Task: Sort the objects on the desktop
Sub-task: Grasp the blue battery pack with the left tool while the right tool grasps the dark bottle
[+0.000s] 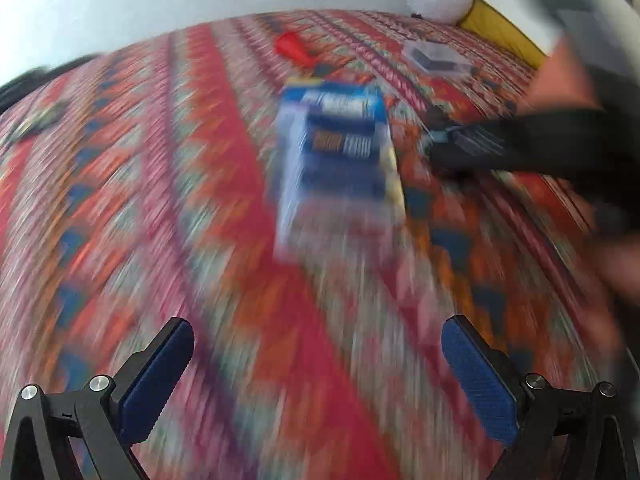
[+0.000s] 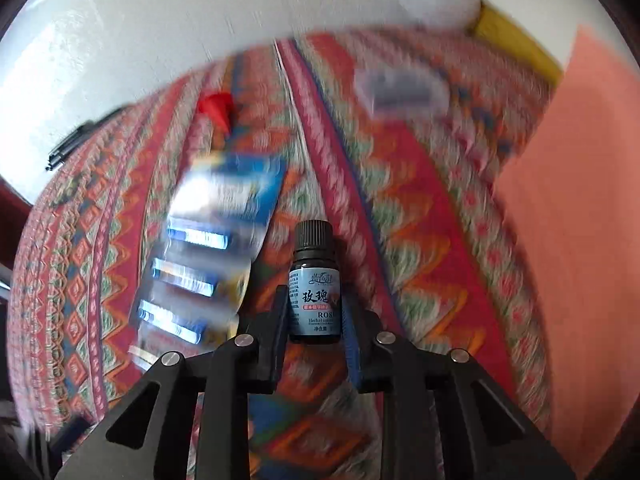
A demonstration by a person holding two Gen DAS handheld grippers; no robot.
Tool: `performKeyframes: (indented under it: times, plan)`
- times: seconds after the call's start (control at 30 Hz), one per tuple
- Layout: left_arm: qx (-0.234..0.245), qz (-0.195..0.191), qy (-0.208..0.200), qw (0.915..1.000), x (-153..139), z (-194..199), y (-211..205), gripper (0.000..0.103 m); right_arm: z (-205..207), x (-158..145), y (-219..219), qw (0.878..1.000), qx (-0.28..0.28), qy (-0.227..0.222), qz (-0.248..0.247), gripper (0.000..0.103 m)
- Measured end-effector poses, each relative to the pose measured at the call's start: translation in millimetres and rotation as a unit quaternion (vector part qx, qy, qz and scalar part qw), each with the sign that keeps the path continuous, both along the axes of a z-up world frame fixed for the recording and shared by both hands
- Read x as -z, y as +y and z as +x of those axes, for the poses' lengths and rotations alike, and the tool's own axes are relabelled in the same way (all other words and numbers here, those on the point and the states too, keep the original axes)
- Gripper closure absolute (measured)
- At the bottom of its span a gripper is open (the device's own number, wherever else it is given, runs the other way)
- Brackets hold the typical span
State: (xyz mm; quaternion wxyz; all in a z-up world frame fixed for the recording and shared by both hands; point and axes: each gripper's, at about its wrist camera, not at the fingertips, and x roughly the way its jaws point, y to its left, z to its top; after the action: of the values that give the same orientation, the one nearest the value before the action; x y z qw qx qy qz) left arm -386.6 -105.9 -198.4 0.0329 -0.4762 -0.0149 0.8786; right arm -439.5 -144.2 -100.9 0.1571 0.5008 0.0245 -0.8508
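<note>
1. Where a patterned cloth (image 1: 120, 200) covers it, the tabletop is hidden; everything is blurred by motion.
2. A blue pack (image 1: 340, 152) is seen lying flat on the cloth, mid-view.
3. A clear box (image 1: 436, 58) and a red cone (image 1: 290, 46) are seen farther back, well apart.
4. The left gripper (image 1: 318, 372) is held wide open over the cloth, empty.
5. A small dark bottle (image 2: 315, 284), upright, is clamped in the right gripper (image 2: 316, 320), just beside the pack.
</note>
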Motion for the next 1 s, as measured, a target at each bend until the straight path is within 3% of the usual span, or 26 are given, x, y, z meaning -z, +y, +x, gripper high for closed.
performKeyframes:
  times: [0.13, 0.17, 0.2, 0.27, 0.5, 0.63, 0.87, 1.0]
  plan:
    - [-0.01, -0.033, 0.004, 0.9994, 11, -76, 23, 0.002, 0, -18, 24, 0.999, 0.002, 0.036, -0.02, 0.077]
    - [-0.011, -0.027, 0.004, 0.9996, 11, -87, 23, 0.007, 1, -21, 30, 0.999, 0.0, 0.039, -0.029, 0.077]
    - [-0.009, -0.025, 0.005, 0.9996, 9, -90, 23, 0.026, 5, -25, 34, 0.999, 0.0, 0.04, -0.037, 0.077]
    - [-0.002, -0.022, 0.004, 0.9998, 2, -80, 22, 0.027, 18, -35, 40, 0.998, 0.0, 0.04, -0.05, 0.077]
    - [-0.025, -0.005, -0.002, 0.9997, -12, 78, -12, 0.026, 116, -74, 58, 0.994, -0.055, 0.048, -0.081, 0.077]
    - [-0.037, -0.01, 0.013, 0.9992, -42, 165, -26, 0.026, 185, -80, 65, 0.992, -0.091, 0.037, -0.08, 0.078]
    - [-0.042, -0.022, 0.057, 0.9972, -94, 281, -32, 0.026, 306, -82, 86, 0.99, -0.122, 0.011, -0.073, 0.077]
    - [-0.026, -0.026, 0.081, 0.9961, -119, 334, -16, 0.026, 361, -87, 108, 0.989, -0.126, 0.014, -0.076, 0.077]
